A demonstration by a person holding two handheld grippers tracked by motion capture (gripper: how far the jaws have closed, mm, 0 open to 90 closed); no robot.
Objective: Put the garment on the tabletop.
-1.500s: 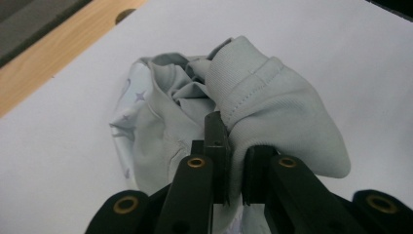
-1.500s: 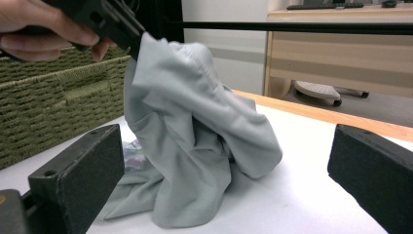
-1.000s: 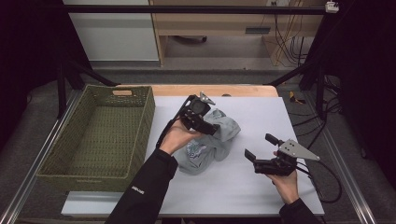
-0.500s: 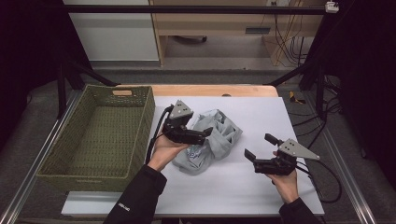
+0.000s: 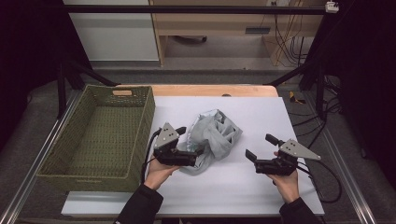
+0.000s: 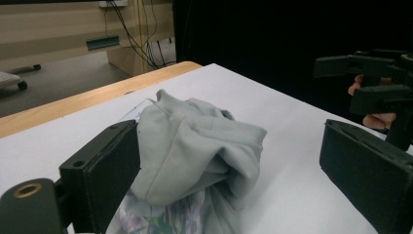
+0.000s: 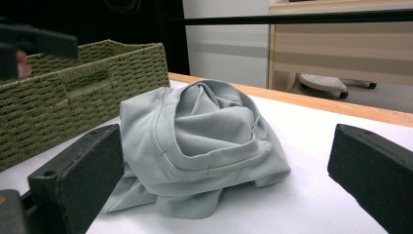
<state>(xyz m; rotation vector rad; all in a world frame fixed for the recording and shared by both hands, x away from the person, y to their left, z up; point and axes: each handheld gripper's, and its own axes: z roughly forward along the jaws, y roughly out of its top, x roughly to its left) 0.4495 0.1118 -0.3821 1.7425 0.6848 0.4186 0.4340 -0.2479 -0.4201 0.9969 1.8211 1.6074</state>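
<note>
Near the middle of the white table, slightly toward its left edge, lies a crumpled grey garment, bunched into a loose heap. From the high view, a woven green basket sits along the table's left edge, and 2 hands hold 2 tongs low over the surface. The left gripper sits at the garment's near-left side, one tip over the cloth's edge; its jaws have just been opening and now stand wide, clamped on nothing. The left gripper view shows what the high view hides: a patterned, floral lining peeking out under the grey folds, with the cloth lying between the spread jaws, close against one of them. The right gripper rests apart from the garment, nearer the right edge, jaws wide and empty. Its own view looks across bare table at the heap's ribbed neckline, with the basket's woven wall behind.
</note>
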